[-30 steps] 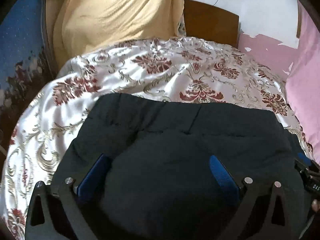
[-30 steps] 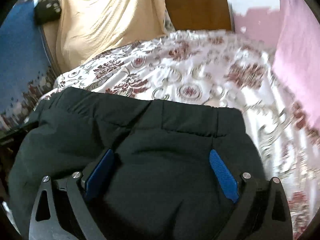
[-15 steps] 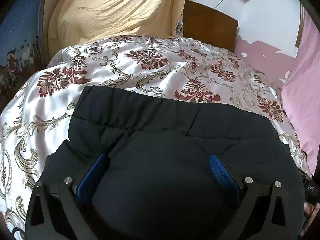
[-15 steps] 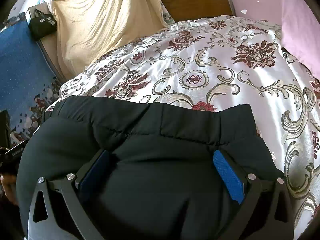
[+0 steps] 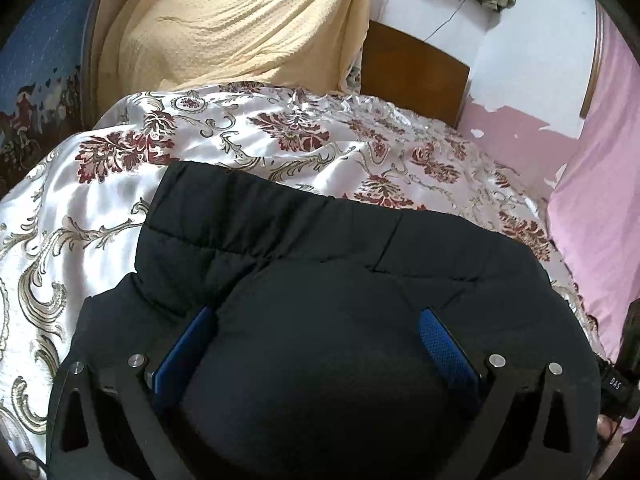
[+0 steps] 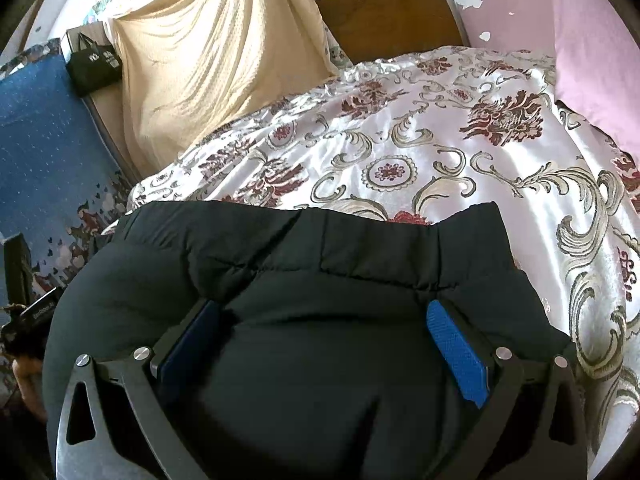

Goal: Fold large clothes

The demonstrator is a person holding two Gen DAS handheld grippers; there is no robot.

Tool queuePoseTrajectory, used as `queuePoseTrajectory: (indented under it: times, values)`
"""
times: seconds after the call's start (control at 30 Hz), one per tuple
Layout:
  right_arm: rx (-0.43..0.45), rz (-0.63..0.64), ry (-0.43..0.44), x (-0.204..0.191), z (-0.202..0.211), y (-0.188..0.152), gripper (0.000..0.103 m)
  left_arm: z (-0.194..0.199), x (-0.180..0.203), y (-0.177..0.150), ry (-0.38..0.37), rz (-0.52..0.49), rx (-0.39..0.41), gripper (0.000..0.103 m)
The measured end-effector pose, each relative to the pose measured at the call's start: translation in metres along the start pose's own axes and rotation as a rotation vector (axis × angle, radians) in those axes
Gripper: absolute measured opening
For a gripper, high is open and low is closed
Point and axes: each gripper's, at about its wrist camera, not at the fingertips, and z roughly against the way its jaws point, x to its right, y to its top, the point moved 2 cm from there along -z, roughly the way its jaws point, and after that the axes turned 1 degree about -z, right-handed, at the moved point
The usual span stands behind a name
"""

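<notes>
Both views had shifted over the last second: more of the bedspread showed beyond the black padded jacket, whose folded bulk now lay settled on the near edge of the bed. Right gripper and left gripper had their fingers spread wide, bulging fabric between them, the pads apparently not pinching. This fold looked laid down.

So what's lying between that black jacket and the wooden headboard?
Only the flowered satin bedspread between black jacket and headboard, seen in the right wrist view.
</notes>
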Motion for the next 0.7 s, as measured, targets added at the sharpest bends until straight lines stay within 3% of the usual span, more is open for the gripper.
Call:
queuePoseTrajectory:
  times: [0.7]
  values:
    - [0.100, -0.079, 0.132, 0.013, 0.014, -0.008, 0.102, 0.001, -0.012, -0.008, -0.088, 0.059, 0.041, 0.103]
